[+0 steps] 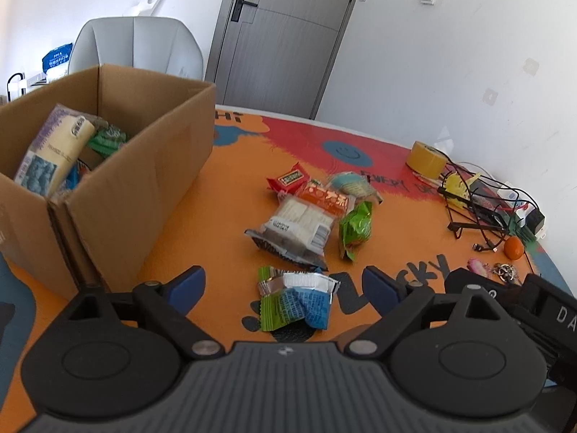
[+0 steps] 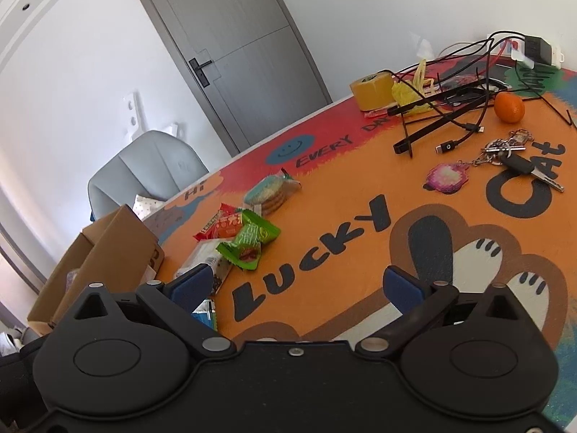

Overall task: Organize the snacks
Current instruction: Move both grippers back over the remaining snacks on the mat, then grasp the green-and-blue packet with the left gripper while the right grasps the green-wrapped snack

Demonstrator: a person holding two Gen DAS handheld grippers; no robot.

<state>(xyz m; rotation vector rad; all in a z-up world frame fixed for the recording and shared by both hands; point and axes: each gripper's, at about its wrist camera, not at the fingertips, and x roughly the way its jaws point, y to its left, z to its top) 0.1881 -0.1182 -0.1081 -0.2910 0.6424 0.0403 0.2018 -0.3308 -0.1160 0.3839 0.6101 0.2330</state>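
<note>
A cardboard box stands at the left of the table with several snack packs inside, among them a cream and purple pack. Loose snacks lie mid-table: a clear pack of white wafers, a green pouch, a red packet, an orange packet and a biscuit pack. My left gripper is open just above a blue and green wrapper, which lies between its blue pads without being touched. My right gripper is open over bare mat, the snack pile off to its left.
At the table's right lie a roll of yellow tape, tangled black cables, an orange fruit, keys with a pink charm and a power strip. A grey chair and a door stand behind.
</note>
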